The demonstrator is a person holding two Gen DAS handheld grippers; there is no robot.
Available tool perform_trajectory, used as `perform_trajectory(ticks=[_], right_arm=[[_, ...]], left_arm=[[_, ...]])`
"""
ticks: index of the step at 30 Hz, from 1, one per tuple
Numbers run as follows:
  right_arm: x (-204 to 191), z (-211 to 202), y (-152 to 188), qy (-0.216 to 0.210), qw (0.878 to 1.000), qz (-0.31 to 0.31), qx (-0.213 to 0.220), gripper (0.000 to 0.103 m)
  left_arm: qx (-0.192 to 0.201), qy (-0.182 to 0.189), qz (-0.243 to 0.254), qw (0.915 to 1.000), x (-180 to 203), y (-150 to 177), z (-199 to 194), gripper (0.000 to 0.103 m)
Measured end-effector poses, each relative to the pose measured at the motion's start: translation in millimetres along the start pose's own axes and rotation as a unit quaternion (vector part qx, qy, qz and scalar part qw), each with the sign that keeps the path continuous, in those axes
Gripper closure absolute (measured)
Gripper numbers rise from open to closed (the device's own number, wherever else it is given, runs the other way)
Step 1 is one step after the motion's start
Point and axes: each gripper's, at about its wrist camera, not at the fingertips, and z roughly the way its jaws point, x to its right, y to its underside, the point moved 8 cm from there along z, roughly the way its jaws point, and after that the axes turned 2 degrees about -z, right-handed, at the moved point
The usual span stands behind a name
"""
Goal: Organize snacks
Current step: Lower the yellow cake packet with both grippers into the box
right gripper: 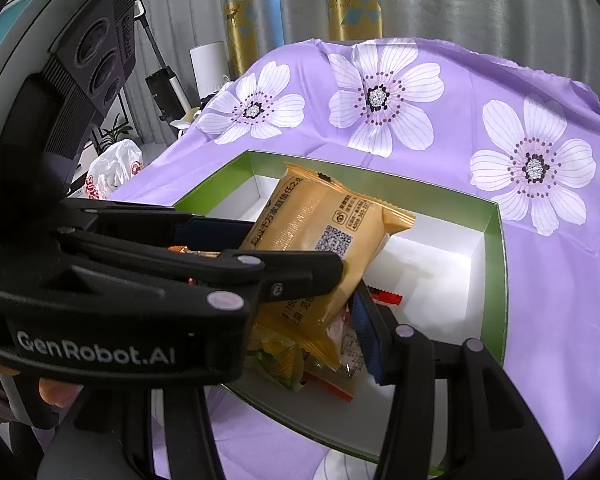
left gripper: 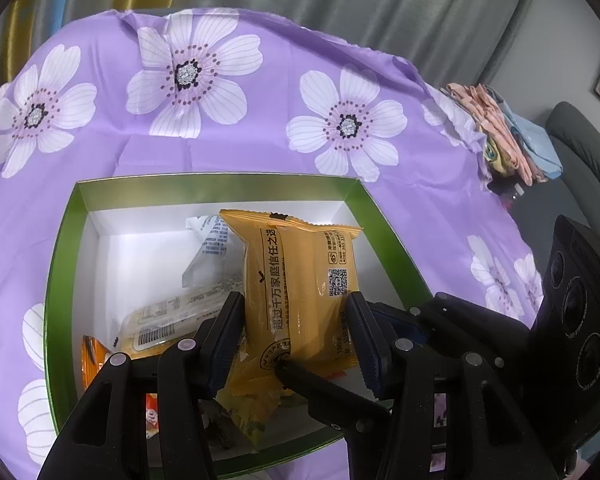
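On the orange snack packet [left gripper: 300,292] we read a vertical line of Chinese print along its back seam, "超过千万家庭信任之选", in the left wrist view. Beside it sits a QR code [left gripper: 339,282], with small print above it too fine for us to make out. Near the packet's lower edge we see "180", followed by a character partly covered. A pale packet [left gripper: 160,320] lying in the green box [left gripper: 60,264] carries a barcode label whose digits we cannot read. In the right wrist view, the black body of the left tool [right gripper: 96,354] bears the white brand name "GenRobot.AI".
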Motion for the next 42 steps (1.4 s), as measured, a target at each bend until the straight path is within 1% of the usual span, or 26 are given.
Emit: perform_trajectory(ticks=[17, 42], right_arm=[[0.2, 3.3, 0.9, 0.002, 1.0, -0.002, -0.007, 0.051], [0.4, 4.2, 1.3, 0.002, 1.0, -0.003, -0.005, 0.051]], left_arm=[[-0.002, -0.001, -0.001, 1.0, -0.7, 0.7, 1.2, 0.051], [-0.002, -0.002, -0.001, 1.0, -0.8, 0.6, 2.0, 0.051]])
